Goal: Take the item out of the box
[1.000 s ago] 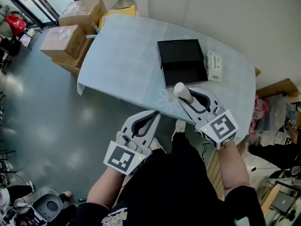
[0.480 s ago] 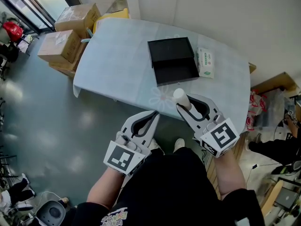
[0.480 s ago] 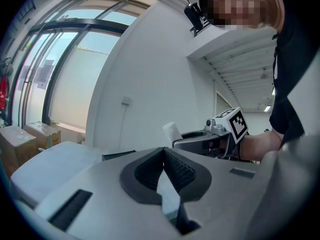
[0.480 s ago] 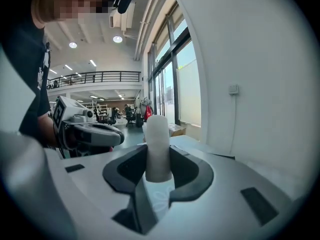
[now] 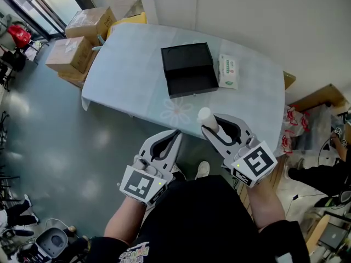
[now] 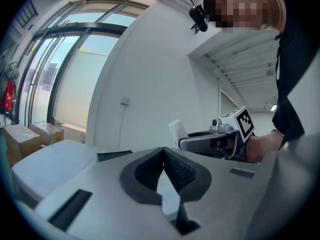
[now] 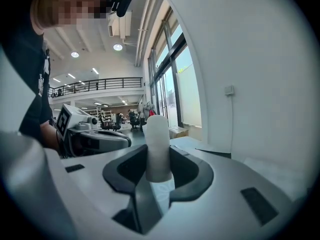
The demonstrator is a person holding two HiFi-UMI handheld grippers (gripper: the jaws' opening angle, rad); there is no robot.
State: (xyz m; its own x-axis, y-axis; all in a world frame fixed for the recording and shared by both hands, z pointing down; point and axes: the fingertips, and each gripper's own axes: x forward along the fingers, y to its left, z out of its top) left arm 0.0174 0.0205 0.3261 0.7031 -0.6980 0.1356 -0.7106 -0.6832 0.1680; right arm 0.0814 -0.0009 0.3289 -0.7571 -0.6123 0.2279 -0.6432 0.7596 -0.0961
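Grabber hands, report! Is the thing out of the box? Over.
Left gripper shut, empty. Right gripper shut on white tube, out of box. Nothing in the way.

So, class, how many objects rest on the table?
2: an open black box near the middle of the table, and a white packet just right of it in the head view. The box's inside may hide something small.
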